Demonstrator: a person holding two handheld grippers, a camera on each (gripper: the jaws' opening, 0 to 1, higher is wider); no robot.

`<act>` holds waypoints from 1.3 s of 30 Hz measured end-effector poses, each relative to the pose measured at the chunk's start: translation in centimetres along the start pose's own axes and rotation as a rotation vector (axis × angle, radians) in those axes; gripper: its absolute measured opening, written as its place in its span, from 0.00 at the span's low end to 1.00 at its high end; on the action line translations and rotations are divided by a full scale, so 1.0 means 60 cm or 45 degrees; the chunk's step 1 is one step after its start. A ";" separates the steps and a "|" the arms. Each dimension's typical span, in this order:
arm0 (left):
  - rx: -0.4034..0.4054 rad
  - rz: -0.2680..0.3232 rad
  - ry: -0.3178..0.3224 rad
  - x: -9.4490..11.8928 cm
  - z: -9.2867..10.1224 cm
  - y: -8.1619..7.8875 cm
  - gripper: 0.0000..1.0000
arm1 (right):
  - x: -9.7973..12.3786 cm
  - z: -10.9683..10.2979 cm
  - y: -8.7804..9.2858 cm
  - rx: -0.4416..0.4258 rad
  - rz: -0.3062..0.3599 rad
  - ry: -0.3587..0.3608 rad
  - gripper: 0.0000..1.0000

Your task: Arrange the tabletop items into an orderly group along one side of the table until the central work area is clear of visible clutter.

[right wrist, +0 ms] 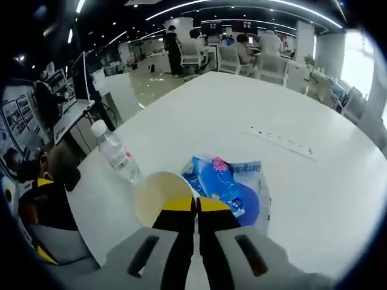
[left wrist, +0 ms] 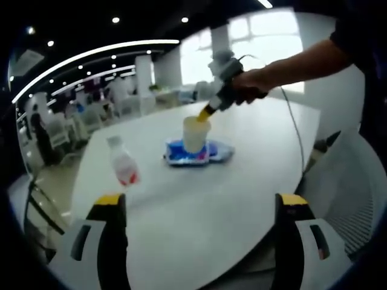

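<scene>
**Clutter still mid-surface: cup gripped, nothing grouped yet**

Bottle (left wrist: 123,164), cup (left wrist: 195,133) and blue packet (left wrist: 198,152) all sit out on the white surface (left wrist: 199,205), and none looks to have reached an edge group yet, so by my judgement the task is at an early stage.

Going left to right in the left gripper view: the bottle stands upright on the left, apart from the other two things. Right of it the cup stands on or against the blue packet, which lies flat near the middle of the surface. The right gripper (left wrist: 207,112), held in a person's hand (left wrist: 248,86), reaches in from the far right and meets the cup's rim. The left gripper (left wrist: 201,208) hangs near the close edge with its fingers (left wrist: 110,211) wide apart and nothing between them.

In the right gripper view the bottle (right wrist: 116,154) is at the left, the cup (right wrist: 158,196) just ahead, the packet (right wrist: 233,187) to its right. The right gripper (right wrist: 196,205) has its fingers closed almost together, pinching the cup's rim.

Left to do, as I judge it: carry the cup to one side, then the bottle and packet beside it, leaving the middle bare.
</scene>
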State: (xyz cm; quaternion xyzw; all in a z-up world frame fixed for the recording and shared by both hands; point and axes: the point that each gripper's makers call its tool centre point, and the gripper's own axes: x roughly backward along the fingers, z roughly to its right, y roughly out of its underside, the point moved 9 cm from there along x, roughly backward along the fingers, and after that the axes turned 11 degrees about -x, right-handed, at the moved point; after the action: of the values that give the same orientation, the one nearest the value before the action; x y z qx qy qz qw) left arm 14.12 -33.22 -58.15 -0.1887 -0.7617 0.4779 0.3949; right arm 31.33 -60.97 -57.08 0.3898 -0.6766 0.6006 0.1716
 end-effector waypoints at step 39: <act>0.018 -0.023 -0.002 0.001 -0.001 0.006 1.00 | -0.101 -0.075 0.014 -0.258 -0.161 -0.113 0.00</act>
State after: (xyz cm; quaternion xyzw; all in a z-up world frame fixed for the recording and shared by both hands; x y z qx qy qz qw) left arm 14.10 -33.01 -58.44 -0.1786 -0.7602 0.4798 0.3999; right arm 33.51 -54.77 -60.92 0.4386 -0.7146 0.4995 0.2177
